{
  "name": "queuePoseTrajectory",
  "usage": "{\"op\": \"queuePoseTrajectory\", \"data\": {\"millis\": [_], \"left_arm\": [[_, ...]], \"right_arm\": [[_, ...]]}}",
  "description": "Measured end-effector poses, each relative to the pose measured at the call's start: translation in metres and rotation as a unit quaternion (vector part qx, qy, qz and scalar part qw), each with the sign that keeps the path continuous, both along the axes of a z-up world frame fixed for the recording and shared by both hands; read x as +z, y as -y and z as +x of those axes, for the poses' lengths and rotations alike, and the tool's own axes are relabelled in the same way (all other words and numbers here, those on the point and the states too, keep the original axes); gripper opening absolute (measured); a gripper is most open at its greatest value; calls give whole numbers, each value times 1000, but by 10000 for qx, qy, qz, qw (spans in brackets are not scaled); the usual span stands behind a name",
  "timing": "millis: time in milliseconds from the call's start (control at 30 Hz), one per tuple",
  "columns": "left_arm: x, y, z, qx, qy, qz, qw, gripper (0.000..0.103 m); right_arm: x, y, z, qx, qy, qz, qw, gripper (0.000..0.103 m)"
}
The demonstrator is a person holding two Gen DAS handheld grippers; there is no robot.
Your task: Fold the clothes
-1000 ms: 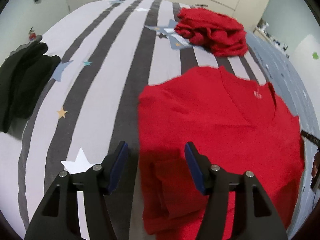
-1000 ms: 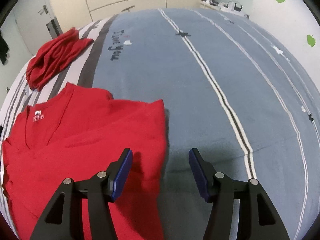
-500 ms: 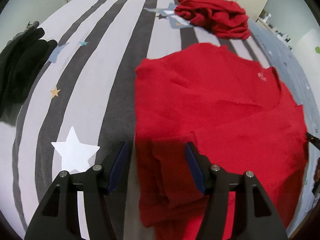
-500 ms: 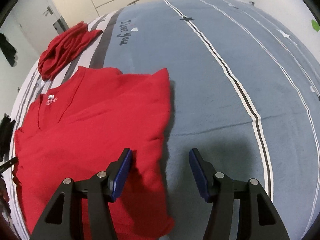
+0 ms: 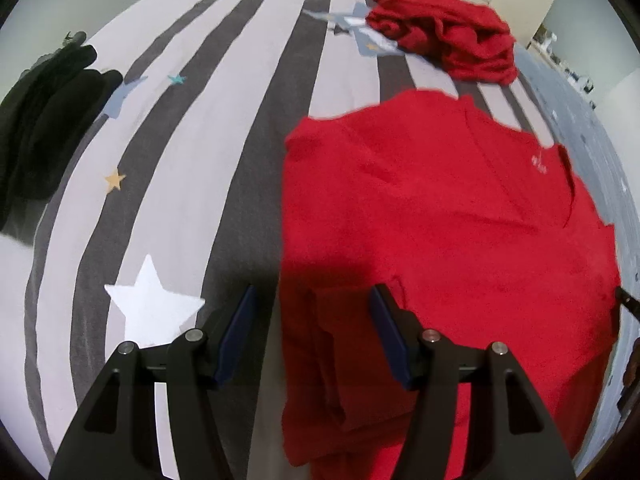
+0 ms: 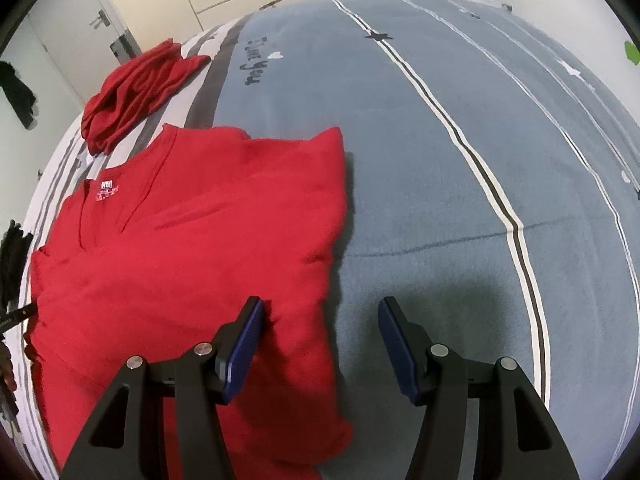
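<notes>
My left gripper [image 5: 312, 332] hangs with jaws apart, nothing between the pads, straddling the left edge of the flat red V-neck knit top [image 5: 440, 220] on the grey-and-white striped star-print bedspread [image 5: 180, 160]. Crumpled red garment [image 5: 448, 48] further back, black clothes [image 5: 44, 120] far left.

Matte black triangular-cutout arms on left gripper [image 5: 312, 336] and right gripper [image 6: 320, 340], blue ribbed pads [image 6: 244, 346] inboard, silver round screws [image 6: 439, 350] behind pads.
</notes>
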State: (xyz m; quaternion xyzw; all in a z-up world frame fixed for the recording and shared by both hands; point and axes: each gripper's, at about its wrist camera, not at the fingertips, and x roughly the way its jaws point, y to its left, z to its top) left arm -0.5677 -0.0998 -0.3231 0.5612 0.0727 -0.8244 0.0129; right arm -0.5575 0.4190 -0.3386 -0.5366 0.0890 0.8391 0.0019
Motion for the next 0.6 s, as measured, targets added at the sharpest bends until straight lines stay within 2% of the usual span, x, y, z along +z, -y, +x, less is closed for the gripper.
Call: {"op": "queuePoseTrajectory", "data": {"millis": [267, 400, 600], "left_arm": [[7, -2, -26, -89, -167, 13, 9998, 56], [7, 2, -60, -131, -180, -57, 9997, 56], [1, 3, -79, -142, -118, -217, 9996, 56]], "right_arm": [[8, -4, -36, -110, -158, -48, 9998, 55], [6, 0, -66, -146, -125, -11, 9998, 55], [-2, 5, -103, -188, 15, 34, 9998, 55]]}}
